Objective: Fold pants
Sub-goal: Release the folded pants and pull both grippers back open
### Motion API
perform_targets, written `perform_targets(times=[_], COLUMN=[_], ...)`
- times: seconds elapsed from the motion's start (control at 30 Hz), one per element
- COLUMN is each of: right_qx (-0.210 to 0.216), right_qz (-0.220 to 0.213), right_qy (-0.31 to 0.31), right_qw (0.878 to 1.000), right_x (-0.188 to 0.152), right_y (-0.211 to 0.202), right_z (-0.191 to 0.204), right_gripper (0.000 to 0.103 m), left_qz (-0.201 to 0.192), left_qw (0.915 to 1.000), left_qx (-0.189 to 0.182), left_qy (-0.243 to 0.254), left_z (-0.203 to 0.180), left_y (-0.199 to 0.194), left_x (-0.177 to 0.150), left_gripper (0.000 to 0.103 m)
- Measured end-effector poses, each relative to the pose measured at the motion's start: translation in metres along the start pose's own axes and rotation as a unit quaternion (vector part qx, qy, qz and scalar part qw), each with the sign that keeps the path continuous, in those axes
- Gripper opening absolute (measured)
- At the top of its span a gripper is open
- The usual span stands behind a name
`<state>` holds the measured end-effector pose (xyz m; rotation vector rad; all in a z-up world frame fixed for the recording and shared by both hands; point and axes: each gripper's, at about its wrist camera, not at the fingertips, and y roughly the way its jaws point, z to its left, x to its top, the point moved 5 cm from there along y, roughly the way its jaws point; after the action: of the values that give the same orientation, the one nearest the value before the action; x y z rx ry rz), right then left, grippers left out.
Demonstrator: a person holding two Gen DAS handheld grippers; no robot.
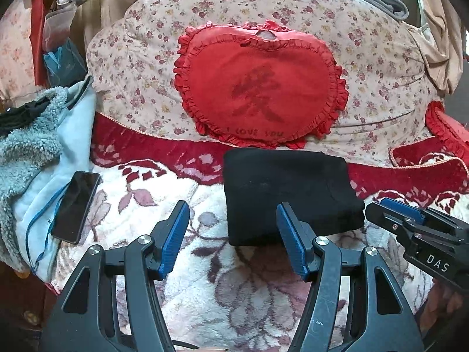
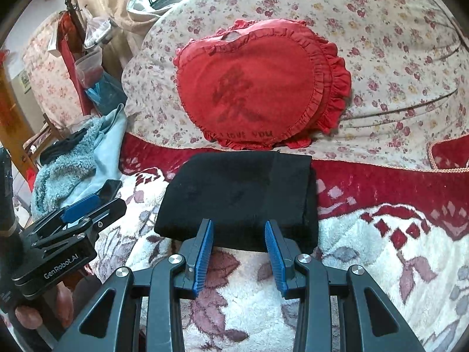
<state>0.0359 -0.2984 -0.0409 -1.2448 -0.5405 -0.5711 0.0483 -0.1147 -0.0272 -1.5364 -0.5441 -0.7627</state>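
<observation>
Black pants folded into compact rectangle on fleece blanket, just below heart pillow; fold judged essentially done. Left gripper wide, empty, set just short of near-left corner, probably for tidying. Right gripper part open, empty, at near edge. Phone clear only in left view; stacked layers along right edge only in right view.

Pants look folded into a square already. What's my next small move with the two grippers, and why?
Probably back both grippers straight off. The black pants already lie as a compact folded rectangle on the floral blanket, and both the left gripper and right gripper are open, holding nothing. Any further grab would likely only disturb the fold.
</observation>
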Motion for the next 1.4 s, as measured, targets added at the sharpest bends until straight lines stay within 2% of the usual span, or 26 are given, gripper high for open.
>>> perform_targets(times=[0.87, 1.4], right_qx=[0.009, 0.013], right_qz=[0.001, 0.009], right_qy=[-0.009, -0.009], right_qw=[1.0, 1.0], right_x=[-0.009, -0.012], right_y=[-0.009, -0.003], right_z=[0.011, 0.009], right_gripper=[0.035, 0.035], left_qz=[-0.011, -0.025], left_qw=[0.9998, 0.9997], left_qx=[0.0, 0.005], left_qy=[0.018, -0.005], left_z=[-0.011, 0.003], left_y=[-0.019, -0.015], left_x=[-0.006, -0.006], left_gripper=[0.062, 0.062])
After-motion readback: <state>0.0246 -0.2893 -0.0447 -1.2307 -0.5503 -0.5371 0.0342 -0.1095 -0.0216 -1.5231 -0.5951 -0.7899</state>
